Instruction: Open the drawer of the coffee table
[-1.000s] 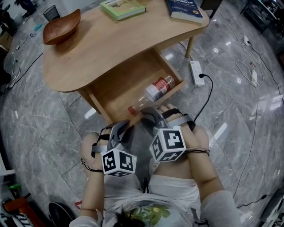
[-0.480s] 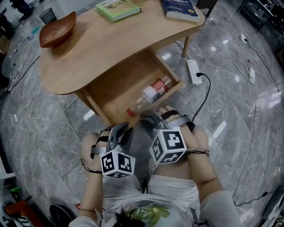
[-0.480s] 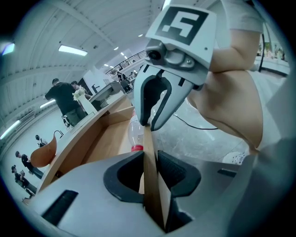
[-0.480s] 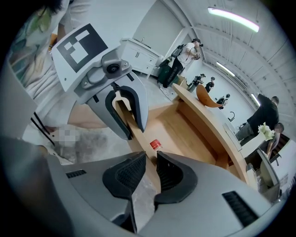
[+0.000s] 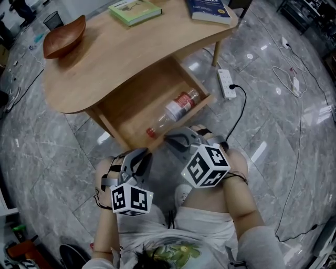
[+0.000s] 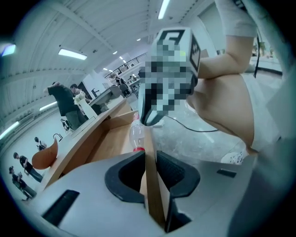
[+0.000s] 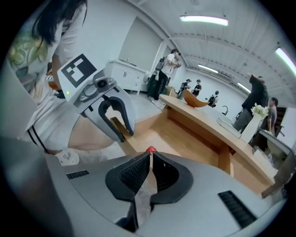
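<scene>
The wooden coffee table (image 5: 131,52) has its drawer (image 5: 134,107) pulled out toward me. Inside the drawer lies a clear bottle (image 5: 174,109) with a red label and a red cap. My left gripper (image 5: 143,155) (image 6: 150,155) straddles the drawer's front panel (image 6: 149,185). Its jaws are closing, and both pads lie against the board. My right gripper (image 5: 170,139) (image 7: 151,155) hovers at the same front edge, to the right. Its jaws are closing too: the tips meet with nothing between them, and the bottle's red cap (image 7: 151,149) shows just past them.
A brown wooden bowl (image 5: 64,38), a green book (image 5: 135,10) and a blue book (image 5: 210,9) lie on the tabletop. A white power strip (image 5: 227,84) with a black cable lies on the marble floor to the right. People stand far off in both gripper views.
My right gripper has rolled and its jaws have come together. The left gripper stays on the drawer front, its marker cube a little lower. The drawer is as far open as before.
</scene>
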`<state>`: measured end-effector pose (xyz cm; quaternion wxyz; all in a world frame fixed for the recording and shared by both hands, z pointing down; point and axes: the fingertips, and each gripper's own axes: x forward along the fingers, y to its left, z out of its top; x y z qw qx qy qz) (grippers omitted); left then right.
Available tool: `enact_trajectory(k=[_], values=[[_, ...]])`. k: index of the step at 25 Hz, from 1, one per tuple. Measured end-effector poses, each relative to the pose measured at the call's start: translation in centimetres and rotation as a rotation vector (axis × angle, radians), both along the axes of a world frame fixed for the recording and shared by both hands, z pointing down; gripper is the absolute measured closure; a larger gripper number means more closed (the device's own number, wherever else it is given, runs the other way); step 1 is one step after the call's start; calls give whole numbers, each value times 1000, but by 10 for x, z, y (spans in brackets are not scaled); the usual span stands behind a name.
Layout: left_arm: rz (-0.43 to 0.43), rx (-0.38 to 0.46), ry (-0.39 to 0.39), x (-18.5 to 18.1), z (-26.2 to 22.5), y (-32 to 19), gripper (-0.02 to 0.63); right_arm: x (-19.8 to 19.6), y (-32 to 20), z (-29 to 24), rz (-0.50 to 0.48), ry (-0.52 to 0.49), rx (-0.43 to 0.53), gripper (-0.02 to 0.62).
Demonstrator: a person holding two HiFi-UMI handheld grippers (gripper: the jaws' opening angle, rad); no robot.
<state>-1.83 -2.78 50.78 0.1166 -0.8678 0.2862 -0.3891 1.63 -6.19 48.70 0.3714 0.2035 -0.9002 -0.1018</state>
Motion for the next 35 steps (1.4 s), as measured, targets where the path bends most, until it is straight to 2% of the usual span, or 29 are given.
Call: enact_trajectory(k=[3,4,6,11,13,17,23,30,35], values=[[-32,-30,144,-6,-21,3,549,-8,-2,-6,23,-143,-96,566],[-59,-26,201,-9,-30,0,578,-12,-3,-9,33,-199,-130,568],[-125,-5,306,-17,-48,-10,591,-20,-7,-20,60,-312,-174,569],[-262,42,558,-24,-92,-33,597,-34,-23,-53,148,-584,-182,571],[-316,81,614,-26,-105,-40,597,-38,-26,-64,181,-681,-200,572],[-376,107,648,-25,-113,-48,597,-41,-30,-83,263,-815,-176,572],[-408,145,727,-27,-127,-54,597,-45,-28,-112,345,-864,-40,574],[-411,198,713,-31,-137,-54,597,-49,-28,-111,395,-871,-58,574],[-400,191,711,-27,-136,-58,597,-45,-33,-107,426,-849,-43,574]])
